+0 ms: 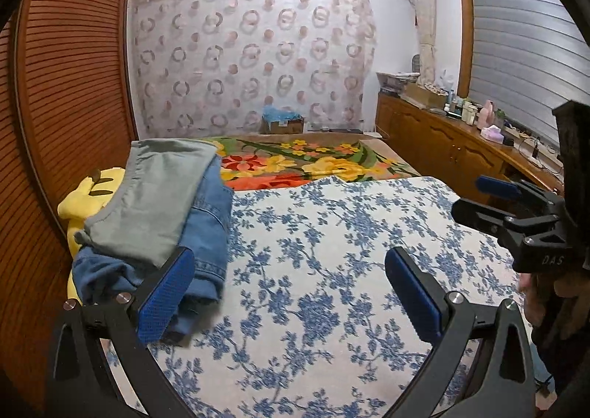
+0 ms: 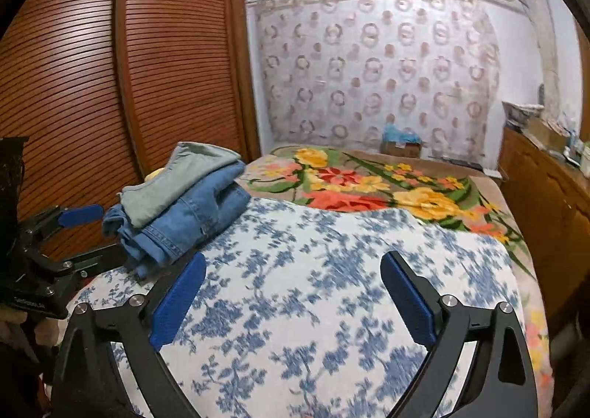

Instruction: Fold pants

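A pile of folded pants lies at the left side of the bed: grey-green pants (image 1: 155,193) on top of blue jeans (image 1: 206,233). The pile also shows in the right wrist view, grey-green pants (image 2: 177,182) over jeans (image 2: 184,218). My left gripper (image 1: 287,292) is open and empty, its left finger close beside the jeans. My right gripper (image 2: 291,296) is open and empty over the blue-flowered cloth (image 2: 313,307). The right gripper also shows at the right of the left wrist view (image 1: 475,196); the left gripper shows at the left of the right wrist view (image 2: 96,233).
The blue-flowered cloth (image 1: 332,270) covers the near bed; a bright flowered blanket (image 1: 313,163) lies beyond. A yellow plush toy (image 1: 88,196) sits under the pile. A slatted wooden wardrobe (image 1: 73,86) stands at the left, a cluttered wooden cabinet (image 1: 442,137) at the right.
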The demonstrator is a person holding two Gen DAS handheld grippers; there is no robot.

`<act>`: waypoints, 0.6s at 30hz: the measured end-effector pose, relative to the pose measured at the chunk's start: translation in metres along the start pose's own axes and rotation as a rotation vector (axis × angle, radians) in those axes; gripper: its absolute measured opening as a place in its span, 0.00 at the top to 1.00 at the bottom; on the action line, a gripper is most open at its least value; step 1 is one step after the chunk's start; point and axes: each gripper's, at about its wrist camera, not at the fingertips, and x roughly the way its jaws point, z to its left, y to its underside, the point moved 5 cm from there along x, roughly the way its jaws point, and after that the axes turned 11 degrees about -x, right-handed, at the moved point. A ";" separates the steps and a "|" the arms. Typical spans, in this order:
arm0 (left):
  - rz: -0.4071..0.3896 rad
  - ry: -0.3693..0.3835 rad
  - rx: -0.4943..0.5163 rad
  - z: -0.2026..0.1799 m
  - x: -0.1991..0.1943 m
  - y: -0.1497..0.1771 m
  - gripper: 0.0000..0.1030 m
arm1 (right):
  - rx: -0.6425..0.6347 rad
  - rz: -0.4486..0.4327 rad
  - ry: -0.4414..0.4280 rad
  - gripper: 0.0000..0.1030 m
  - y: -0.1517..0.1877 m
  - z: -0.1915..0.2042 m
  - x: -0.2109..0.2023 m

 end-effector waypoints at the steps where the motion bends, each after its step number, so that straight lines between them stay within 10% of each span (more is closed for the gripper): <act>1: 0.000 0.004 -0.001 -0.003 -0.002 0.002 0.00 | 0.005 0.001 0.008 0.06 0.003 0.000 -0.004; 18: 0.009 0.053 0.022 -0.056 -0.025 0.015 0.00 | 0.075 -0.016 0.142 0.06 0.017 0.005 -0.082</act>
